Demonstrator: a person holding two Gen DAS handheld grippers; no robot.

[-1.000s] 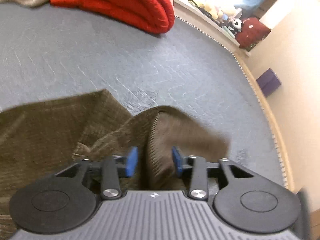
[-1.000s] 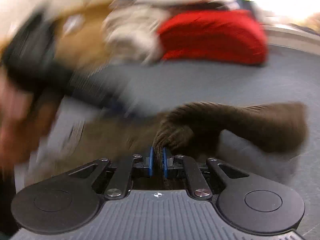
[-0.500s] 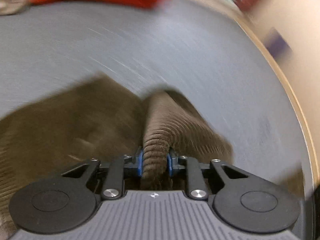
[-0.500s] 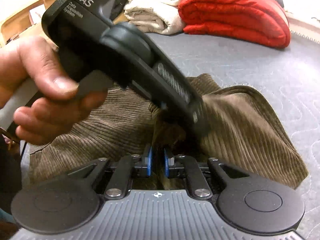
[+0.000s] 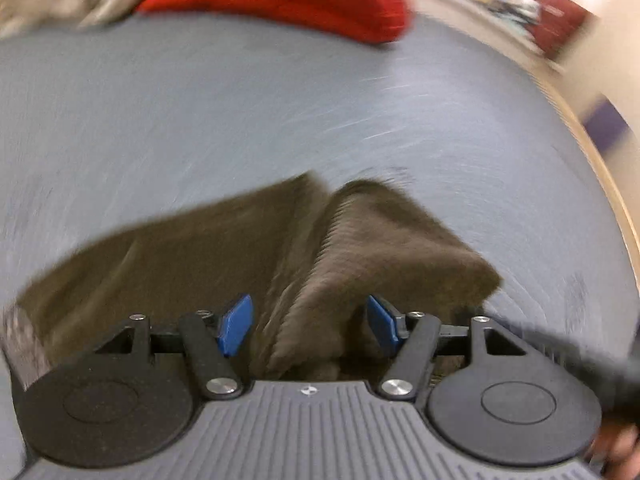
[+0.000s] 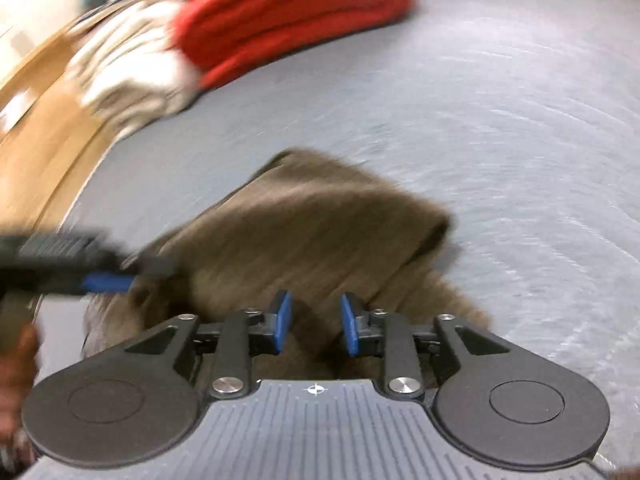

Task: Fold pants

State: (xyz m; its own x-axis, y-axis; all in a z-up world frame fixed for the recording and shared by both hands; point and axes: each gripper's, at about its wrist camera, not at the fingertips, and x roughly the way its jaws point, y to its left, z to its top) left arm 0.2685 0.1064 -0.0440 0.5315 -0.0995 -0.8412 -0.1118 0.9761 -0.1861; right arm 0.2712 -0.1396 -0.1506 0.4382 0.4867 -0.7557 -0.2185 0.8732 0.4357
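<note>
A: Where are the brown corduroy pants (image 5: 280,248)?

B: On the grey mattress (image 5: 280,100), bunched just ahead of both grippers. A raised ridge of cloth runs between the spread blue pads of the left gripper (image 5: 310,322), and neither pad presses on it.

A: And the right gripper (image 6: 314,328)?

B: Its pads stand apart too, with the pants (image 6: 304,232) directly in front and beneath, nothing pinched. The other gripper shows at its left, blurred, low over the fabric.

A: Anything beyond?

B: A folded red blanket (image 6: 292,12) lies far ahead, a cream blanket (image 6: 128,76) beside it on its left. Both views are motion-blurred.
</note>
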